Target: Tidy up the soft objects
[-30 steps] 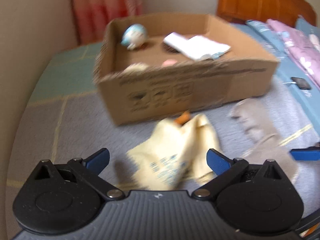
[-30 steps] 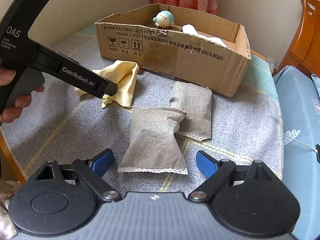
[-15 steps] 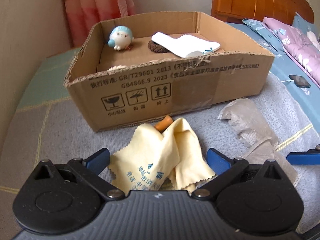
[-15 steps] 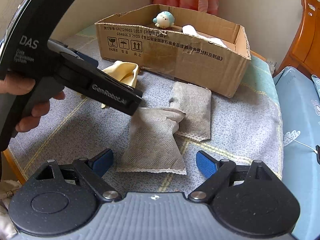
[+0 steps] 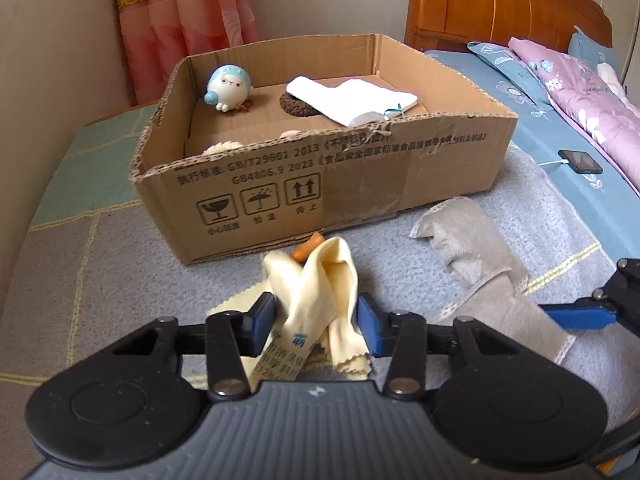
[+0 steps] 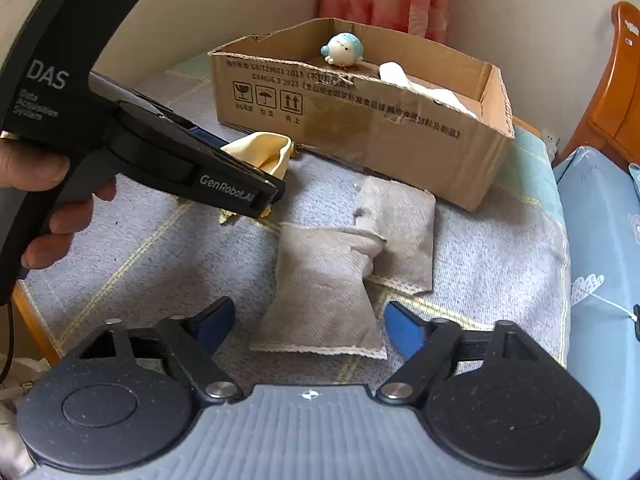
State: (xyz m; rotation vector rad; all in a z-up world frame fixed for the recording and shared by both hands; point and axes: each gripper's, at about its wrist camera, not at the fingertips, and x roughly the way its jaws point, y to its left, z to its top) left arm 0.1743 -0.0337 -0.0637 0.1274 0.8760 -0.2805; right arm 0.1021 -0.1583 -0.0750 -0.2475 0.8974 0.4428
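The yellow cloth (image 5: 316, 300) lies before the cardboard box (image 5: 360, 184), and our left tongs (image 5: 318, 322) have just been closing, now pinching it. Our right tongs (image 6: 308, 322), also closing, stand apart around the grey cloth (image 6: 320, 292). Both cloths remain outside; the white cloth (image 5: 352, 98) already lies inside.

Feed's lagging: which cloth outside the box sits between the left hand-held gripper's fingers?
The yellow cloth, bunched between the left hand-held gripper; the grey cloth lies flat.

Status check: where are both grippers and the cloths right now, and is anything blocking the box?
Left gripper: jaws just closing, pinching yellow cloth. Right gripper: jaws closing, still open around grey cloth. Cardboard box ahead, path clear.
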